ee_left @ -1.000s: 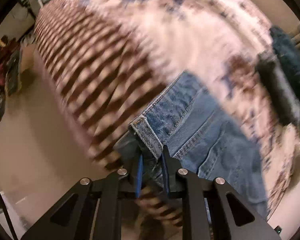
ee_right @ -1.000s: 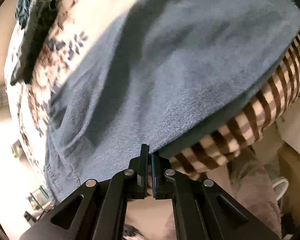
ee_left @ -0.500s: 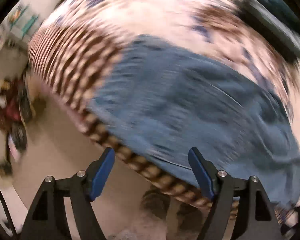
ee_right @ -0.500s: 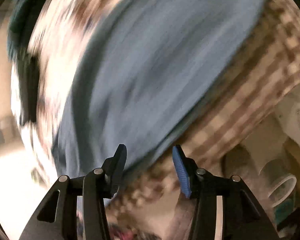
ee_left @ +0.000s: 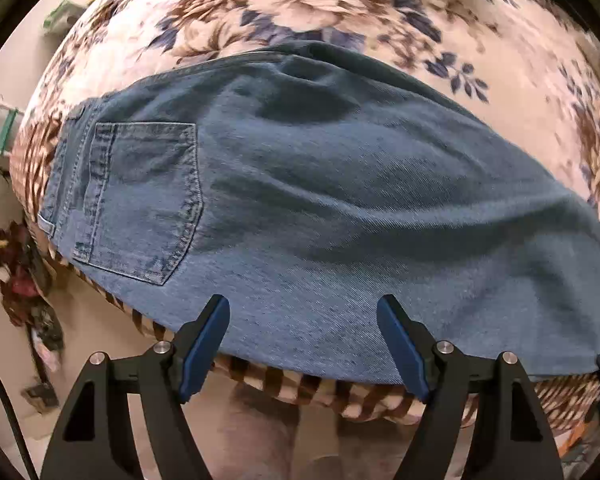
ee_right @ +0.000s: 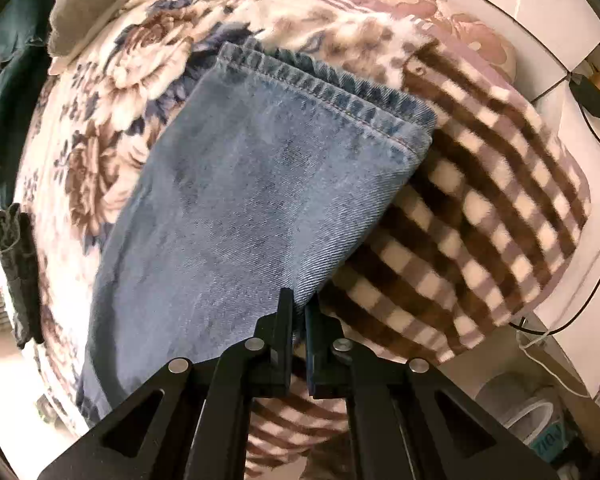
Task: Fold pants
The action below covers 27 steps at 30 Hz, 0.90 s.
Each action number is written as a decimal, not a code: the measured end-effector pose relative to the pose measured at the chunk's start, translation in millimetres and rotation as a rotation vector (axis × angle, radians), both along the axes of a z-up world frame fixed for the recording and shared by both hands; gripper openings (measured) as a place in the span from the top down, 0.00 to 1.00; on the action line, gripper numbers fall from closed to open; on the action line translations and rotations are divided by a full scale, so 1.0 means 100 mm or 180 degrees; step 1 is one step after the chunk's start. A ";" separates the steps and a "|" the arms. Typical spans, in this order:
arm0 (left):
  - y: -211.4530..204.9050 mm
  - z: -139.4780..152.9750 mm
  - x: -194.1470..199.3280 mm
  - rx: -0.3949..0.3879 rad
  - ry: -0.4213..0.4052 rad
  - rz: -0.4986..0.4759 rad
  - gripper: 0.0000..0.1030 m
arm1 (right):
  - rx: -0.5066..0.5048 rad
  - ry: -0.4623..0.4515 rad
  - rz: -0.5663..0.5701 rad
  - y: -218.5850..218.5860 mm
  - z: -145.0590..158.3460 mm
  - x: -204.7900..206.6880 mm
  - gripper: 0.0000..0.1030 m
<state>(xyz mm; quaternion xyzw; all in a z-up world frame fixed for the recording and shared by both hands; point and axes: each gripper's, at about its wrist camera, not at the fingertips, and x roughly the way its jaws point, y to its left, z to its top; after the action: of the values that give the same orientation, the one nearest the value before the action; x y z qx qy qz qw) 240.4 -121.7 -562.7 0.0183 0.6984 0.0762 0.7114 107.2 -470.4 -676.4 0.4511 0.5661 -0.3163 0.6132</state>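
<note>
1. Denim comes first: one pair of blue jeans (ee_left: 340,200) lies flat on a floral blanket (ee_left: 320,4), folded lengthwise, filling the middle of the left wrist view from 9 o'clock to 3 o'clock.
2. One back pocket (ee_left: 140,196) shows at 9 o'clock, beside the waistband edge.
3. One left gripper (ee_left: 304,344) hangs at 6 o'clock with its jaws wide apart; its two blue pads (ee_left: 204,344) touch nothing (the near edge of the denim lies under the gap).
4. Along that near edge runs a brown-and-cream checked border (ee_left: 284,380) of the blanket, at 6 o'clock.
5. In the right wrist view, the leg end of the jeans (ee_right: 252,200) runs from 7 o'clock up to 1 o'clock, with two stacked hems (ee_right: 324,92) at 12 o'clock.
6. One right gripper (ee_right: 299,312) sits at 6 o'clock, its jaws having just closed, and pinches the side edge of the leg.
7. The checked border (ee_right: 480,208) spreads at 3 o'clock, just beside the denim.
8. One dark folded garment (ee_right: 18,272) lies at 9 o'clock, well apart from the jeans.
</note>
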 end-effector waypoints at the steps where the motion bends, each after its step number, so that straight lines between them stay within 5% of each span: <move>1: -0.02 -0.03 0.00 0.0039 0.0022 -0.0032 0.28 | 0.0038 0.0044 -0.0018 -0.05 -0.02 -0.04 0.96; 5: -0.03 -0.13 0.00 0.0085 0.0136 -0.0029 0.28 | 0.0369 0.0132 -0.0083 -0.23 -0.21 -0.15 0.96; 8: 0.03 -0.11 0.03 0.0029 0.0145 0.0010 0.27 | 0.0453 0.0226 0.0270 -0.26 -0.10 -0.01 0.90; 9: 0.05 -0.09 0.04 0.0007 0.0133 0.0018 0.27 | 0.0445 0.0251 0.0472 -0.20 0.00 0.09 0.82; 11: 0.11 0.00 0.10 0.0006 0.0032 0.0026 0.27 | 0.0402 0.0284 0.0825 0.01 0.20 0.29 0.34; 12: 0.17 0.01 0.14 0.0033 0.0013 0.0022 0.25 | 0.0431 0.0231 0.1042 0.19 0.32 0.43 0.28; 14: 0.32 0.03 0.23 0.0137 -0.0001 0.0020 0.11 | 0.0594 0.0124 0.1445 0.62 0.46 0.74 0.26; 20: 1.05 0.02 0.65 0.0248 -0.0134 0.0207 0.11 | 0.1402 -0.0349 0.2466 2.30 0.43 2.07 0.27; 27: 1.61 -0.32 1.00 0.0105 0.0039 0.0338 0.11 | 0.1814 -0.0247 0.3220 3.87 -0.37 3.30 0.27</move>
<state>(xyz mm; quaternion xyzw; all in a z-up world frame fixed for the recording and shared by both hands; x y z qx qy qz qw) 339.9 39.5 -594.6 -0.0066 0.7013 0.1252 0.7017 436.8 -83.6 -713.7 0.2830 0.7511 0.1975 0.5628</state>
